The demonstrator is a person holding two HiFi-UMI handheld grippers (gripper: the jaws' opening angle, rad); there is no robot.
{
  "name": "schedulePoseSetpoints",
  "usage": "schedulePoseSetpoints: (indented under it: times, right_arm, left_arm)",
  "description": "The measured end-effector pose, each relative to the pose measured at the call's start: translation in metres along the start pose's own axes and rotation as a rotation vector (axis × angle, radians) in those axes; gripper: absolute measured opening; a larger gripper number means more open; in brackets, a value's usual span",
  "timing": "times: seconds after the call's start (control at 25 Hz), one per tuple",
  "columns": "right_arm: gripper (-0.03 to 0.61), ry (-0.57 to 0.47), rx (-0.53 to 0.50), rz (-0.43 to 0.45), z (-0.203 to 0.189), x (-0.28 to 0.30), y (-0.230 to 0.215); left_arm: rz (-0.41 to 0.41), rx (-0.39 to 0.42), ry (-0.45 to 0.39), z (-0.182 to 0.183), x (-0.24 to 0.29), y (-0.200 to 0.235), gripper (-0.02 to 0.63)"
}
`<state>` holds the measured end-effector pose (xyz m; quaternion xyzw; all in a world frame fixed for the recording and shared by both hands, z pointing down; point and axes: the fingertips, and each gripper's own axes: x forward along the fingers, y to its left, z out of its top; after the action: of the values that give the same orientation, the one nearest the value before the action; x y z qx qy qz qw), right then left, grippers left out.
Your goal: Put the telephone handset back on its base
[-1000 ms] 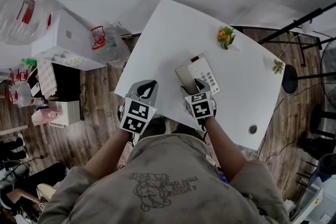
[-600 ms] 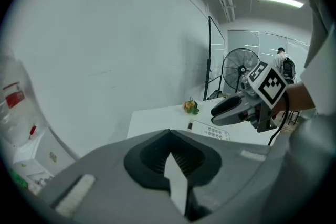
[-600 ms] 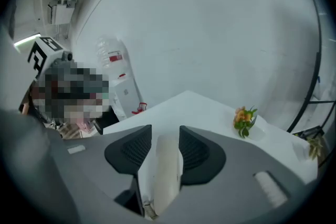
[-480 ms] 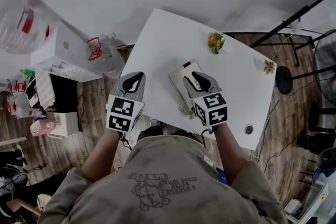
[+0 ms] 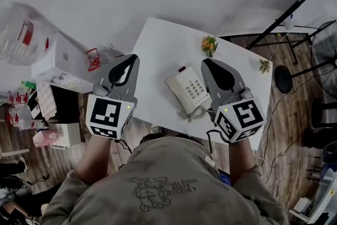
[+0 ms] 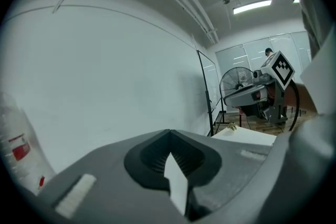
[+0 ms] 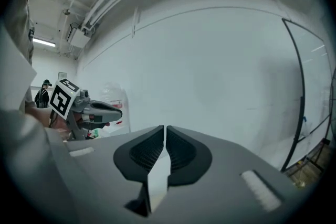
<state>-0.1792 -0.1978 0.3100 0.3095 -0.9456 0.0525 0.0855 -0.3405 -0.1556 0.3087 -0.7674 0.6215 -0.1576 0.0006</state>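
Observation:
The white telephone [image 5: 190,89] sits on the white table [image 5: 158,45], with its handset [image 5: 176,88] lying along the left side of the base and the coiled cord [image 5: 192,112] at the near edge. Both grippers hang high above the table, pointing nearly level at the wall. My left gripper [image 5: 127,60] is left of the phone, shut and empty [image 6: 169,135]. My right gripper [image 5: 209,64] is right of the phone; its jaws have just been closing and are now shut with nothing between them [image 7: 164,129]. Neither touches the phone.
A small orange flower pot [image 5: 209,44] and a small green plant [image 5: 264,65] stand at the table's far edge. White boxes [image 5: 63,52] and plastic bags lie on the floor at left. A black stand [image 5: 287,13] and a fan [image 5: 327,55] are at right.
Both grippers rose off the table toward the camera and tilted up to the wall. The right gripper came off the handset, which stays on the base, and its jaws closed.

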Motion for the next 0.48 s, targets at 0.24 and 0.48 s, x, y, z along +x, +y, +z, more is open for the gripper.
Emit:
schedulePoseSetpoints:
  times: [0.24, 0.48]
  right_arm:
    - [0.029, -0.165, -0.020, -0.054, 0.059, -0.046, -0.006]
    - [0.028, -0.232, -0.004, -0.093, 0.079, -0.086, -0.008]
  left_arm:
    - [-0.003, 0.086, -0.145, 0.062, -0.019, -0.012, 0.000]
    - [-0.026, 0.074, -0.199, 0.088, -0.034, -0.025, 0.000]
